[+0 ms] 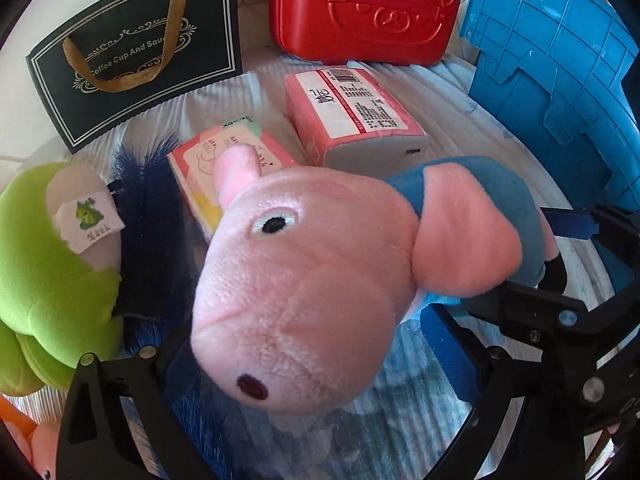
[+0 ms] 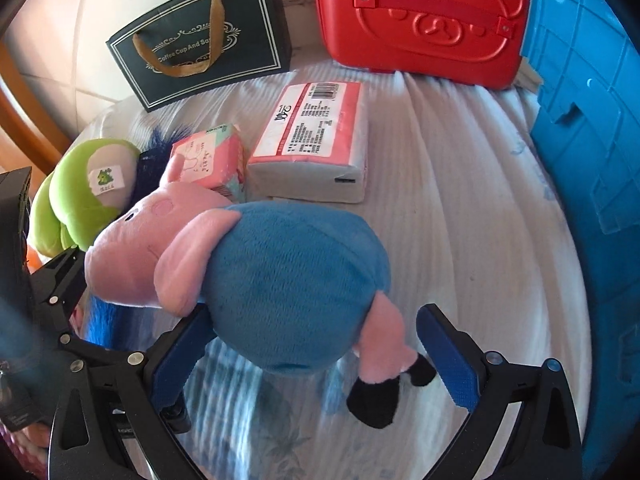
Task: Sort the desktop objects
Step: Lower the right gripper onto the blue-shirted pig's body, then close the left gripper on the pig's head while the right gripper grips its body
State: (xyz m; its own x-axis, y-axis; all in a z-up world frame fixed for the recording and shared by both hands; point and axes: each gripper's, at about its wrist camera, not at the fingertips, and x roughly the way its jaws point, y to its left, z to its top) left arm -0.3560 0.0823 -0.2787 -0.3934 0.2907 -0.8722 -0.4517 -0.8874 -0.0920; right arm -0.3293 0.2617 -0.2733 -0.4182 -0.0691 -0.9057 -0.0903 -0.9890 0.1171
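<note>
A pink pig plush in a blue shirt hangs over the white cloth. Its head fills the space between the blue pads of my left gripper, which is shut on the head. In the right wrist view the plush's blue body sits between the fingers of my right gripper. That gripper is open: its left pad is against the body, and its right pad stands apart from the pink leg. A green plush lies to the left.
Behind the pig lie a small pink tissue pack and a larger pink tissue pack. A black gift bag and a red case stand at the back. A blue plastic bin walls the right side. Dark blue fur lies beside the green plush.
</note>
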